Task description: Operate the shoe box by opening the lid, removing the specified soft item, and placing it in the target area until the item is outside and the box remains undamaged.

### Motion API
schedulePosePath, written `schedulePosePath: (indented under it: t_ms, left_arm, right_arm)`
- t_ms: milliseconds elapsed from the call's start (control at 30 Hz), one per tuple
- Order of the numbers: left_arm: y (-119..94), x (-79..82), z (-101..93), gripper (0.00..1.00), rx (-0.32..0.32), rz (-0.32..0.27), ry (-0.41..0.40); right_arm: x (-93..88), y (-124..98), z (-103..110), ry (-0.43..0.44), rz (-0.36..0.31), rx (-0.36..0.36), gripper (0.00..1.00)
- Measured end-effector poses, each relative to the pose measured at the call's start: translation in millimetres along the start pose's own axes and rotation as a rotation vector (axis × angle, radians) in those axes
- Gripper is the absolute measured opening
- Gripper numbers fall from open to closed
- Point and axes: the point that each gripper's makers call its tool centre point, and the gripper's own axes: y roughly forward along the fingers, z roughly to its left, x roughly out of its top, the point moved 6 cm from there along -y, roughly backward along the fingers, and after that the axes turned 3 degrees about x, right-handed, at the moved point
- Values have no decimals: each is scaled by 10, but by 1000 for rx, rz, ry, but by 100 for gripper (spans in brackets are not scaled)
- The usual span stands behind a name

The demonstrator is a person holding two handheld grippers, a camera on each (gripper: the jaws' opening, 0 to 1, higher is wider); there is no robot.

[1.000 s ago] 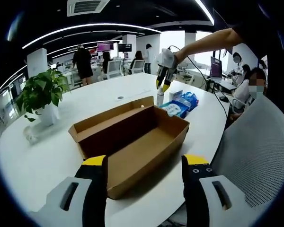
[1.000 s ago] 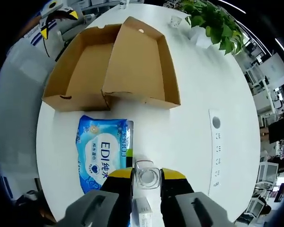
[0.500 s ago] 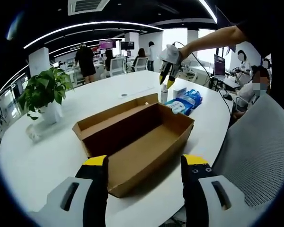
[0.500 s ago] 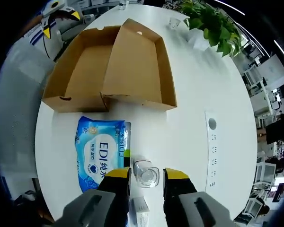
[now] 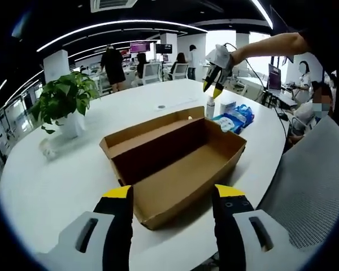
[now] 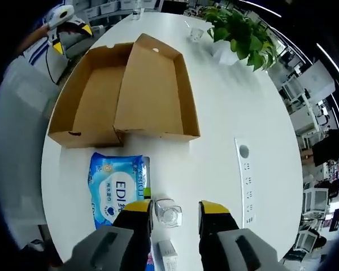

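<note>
- Shoe box (image 5: 175, 164) of plain brown cardboard lies open on the white desk (image 5: 56, 175), its lid folded back flat beside the tray; the tray looks empty, and I see no tear or crush on it.
- Soft item, a blue pack of wet wipes (image 6: 116, 189), lies on the desk just beside the box's near end in the right gripper view, outside the box. Judging from that, opening and removal are done.
- Right hand-held gripper (image 6: 175, 210) has its jaws apart, straddling a small clear bottle (image 6: 168, 213) that stands upright by the wipes; whether the pads touch it I cannot tell. A small white carton (image 6: 167, 253) lies near it.
- Left hand-held gripper (image 5: 172, 195) hovers at the box's other end, jaws wide apart, holding nothing.
- What may remain: only confirming that the wipes lie in the target area, which is not marked in the pictures.
- A potted plant (image 5: 65, 104) stands well apart from the box.
</note>
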Motion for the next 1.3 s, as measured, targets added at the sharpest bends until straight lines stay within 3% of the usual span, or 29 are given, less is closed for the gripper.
schedulePosePath:
  t_ms: [533,800,1133,1200,1300]
  left_arm:
    - [103,-206,228,43,112,89,-137]
    - [149,-336,310,34,177,130,-234]
    - [205,-415,399,14,240,163,-291]
    - [215,-430,412,12,248,167,-318]
    - [248,-481,468,7,255,178,-344]
  right_arm:
    - [305,-56,-119,199,-138,-77,32]
    - [380,31,-236,334,-139,-162,29]
    - [566,185,-248,489,-214,-129,25]
    - [590,232,-308,561,-236,-130,21]
    - [628,277,-215,674,-274,-102,21]
